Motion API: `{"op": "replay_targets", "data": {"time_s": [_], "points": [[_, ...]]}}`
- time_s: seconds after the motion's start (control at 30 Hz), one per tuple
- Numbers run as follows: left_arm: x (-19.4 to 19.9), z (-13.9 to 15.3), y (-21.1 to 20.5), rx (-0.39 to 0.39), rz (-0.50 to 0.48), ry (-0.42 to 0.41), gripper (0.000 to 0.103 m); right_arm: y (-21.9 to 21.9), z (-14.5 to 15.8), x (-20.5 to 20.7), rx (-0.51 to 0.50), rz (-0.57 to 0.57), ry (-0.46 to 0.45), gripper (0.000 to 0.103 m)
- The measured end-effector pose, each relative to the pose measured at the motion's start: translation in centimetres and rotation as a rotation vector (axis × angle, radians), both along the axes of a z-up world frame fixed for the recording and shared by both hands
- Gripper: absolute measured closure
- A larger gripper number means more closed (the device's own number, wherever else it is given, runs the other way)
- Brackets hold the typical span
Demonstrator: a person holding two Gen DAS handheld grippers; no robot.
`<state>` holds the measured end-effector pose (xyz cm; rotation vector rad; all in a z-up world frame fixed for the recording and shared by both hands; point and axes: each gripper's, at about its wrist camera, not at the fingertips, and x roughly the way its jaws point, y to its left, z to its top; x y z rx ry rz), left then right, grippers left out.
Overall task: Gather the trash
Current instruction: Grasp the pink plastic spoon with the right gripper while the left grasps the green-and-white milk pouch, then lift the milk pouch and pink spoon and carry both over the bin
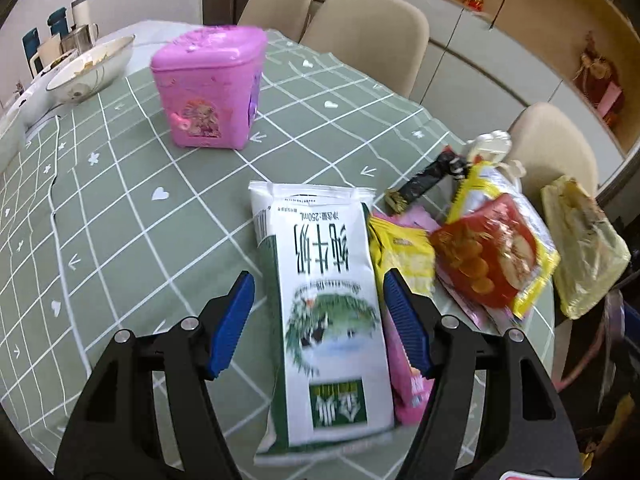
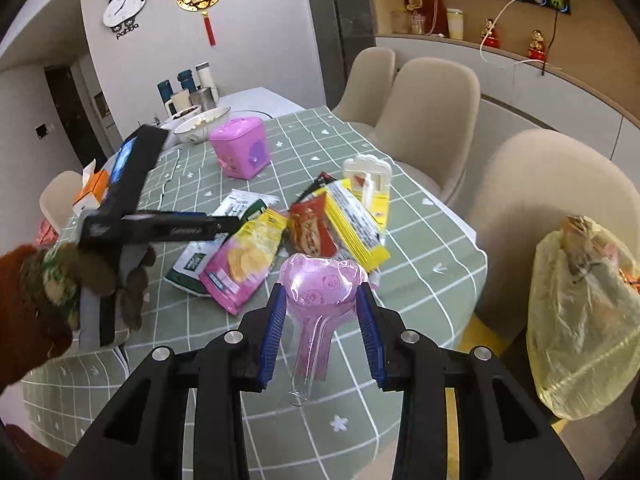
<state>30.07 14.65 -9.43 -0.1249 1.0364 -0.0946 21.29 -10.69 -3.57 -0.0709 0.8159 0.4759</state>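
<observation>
In the left wrist view the left gripper [image 1: 318, 300] hangs over the bench [image 1: 120, 216], which wears a green checked cloth, and its blue fingers [image 1: 234, 320] stand wide apart on either side of a white and green milk pouch [image 1: 332, 308] lying flat; the pads do not press on it. Just beside the pouch, on the side away from the pink tub [image 1: 210, 88], lie a yellow wrapper [image 1: 404, 248], a pink wrapper [image 1: 408, 380] and a red and yellow snack packet [image 1: 492, 248], with a yellow plastic bag [image 1: 584, 248] beyond the bench edge. In the right wrist view the right gripper [image 2: 322, 308] has its fingers [image 2: 274, 328] partly closed on a clear plastic blister with a pink heart-shaped card [image 2: 322, 284], lifted above the cloth, nearer the camera than the pouch [image 2: 192, 260] and the wrappers. The left gripper [image 2: 224, 222] reaches in over the pouch, held by a gloved hand [image 2: 60, 284]. The yellow bag [image 2: 580, 320] hangs off the bench edge, well apart from the pink tub [image 2: 242, 146]
</observation>
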Motion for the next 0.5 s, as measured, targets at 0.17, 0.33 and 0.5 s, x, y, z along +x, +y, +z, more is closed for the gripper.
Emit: {"op": "replay_targets", "data": {"time_s": [0.17, 0.33, 0.5], "points": [[0.5, -0.1, 0.1, -0.021, 0.015, 0.058, 0.052, -0.6, -0.1, -0.4, 0.006, 0.004, 0.0, 0.068], [-2.2, 4.1, 1.0, 0.004, 0.072, -0.04, 0.054, -0.5, 1.1, -0.5, 0.014, 0.014, -0.031, 0.068], [-5.5, 9.6, 1.0, 0.011, 0.094, -0.194, 0.054, -0.1, 3.4, -0.9, 0.013, 0.036, -0.092, 0.068]]}}
